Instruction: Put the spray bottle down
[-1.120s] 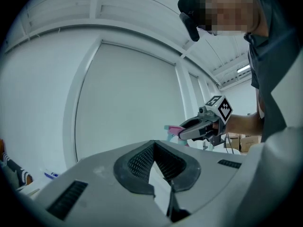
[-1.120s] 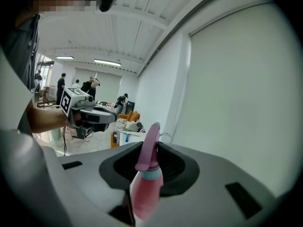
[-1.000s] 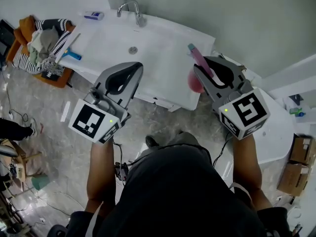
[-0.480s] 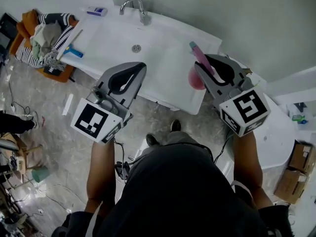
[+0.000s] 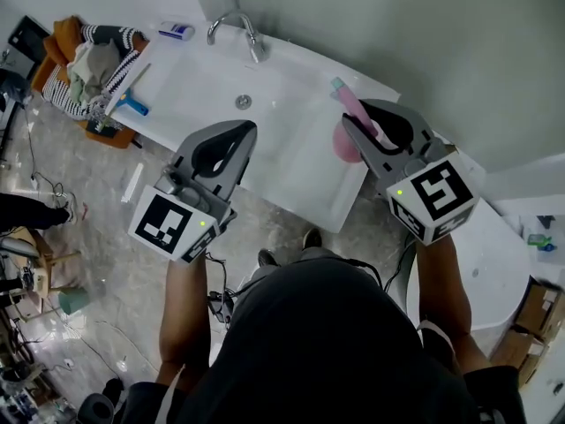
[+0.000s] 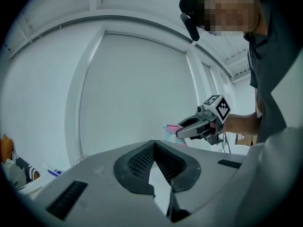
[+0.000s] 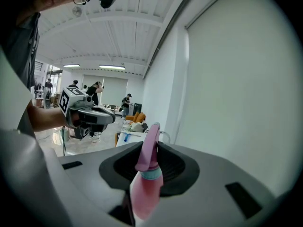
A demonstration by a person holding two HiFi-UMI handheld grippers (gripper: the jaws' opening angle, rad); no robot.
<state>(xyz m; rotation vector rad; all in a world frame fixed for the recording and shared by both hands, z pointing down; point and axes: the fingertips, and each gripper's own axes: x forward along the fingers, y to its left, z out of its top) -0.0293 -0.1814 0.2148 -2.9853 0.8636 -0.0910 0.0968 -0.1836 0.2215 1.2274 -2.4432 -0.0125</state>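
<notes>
Nearest, the person's dark shirt [image 5: 327,343] and two bare forearms, one gripper in each hand. Left gripper [image 5: 244,131]: jaws together at the tips, nothing between them, held above the front edge of the white sink [image 5: 291,153]. Right gripper [image 5: 349,124]: jaws clamped on the pink spray bottle [image 5: 346,145], gripping just below its teal collar. The pink trigger head sticks out past the jaws and the body hangs under them. The bottle is in the air over the sink's right end and touches nothing but the gripper. The two grippers are well apart, side by side. Further out, a blue-handled tool [image 5: 134,104] lies on the sink's left rim and the faucet [image 5: 237,26] is at the back edge. An orange basket of clothes [image 5: 84,60] sits on the floor left of the sink. Grey wall behind.
</notes>
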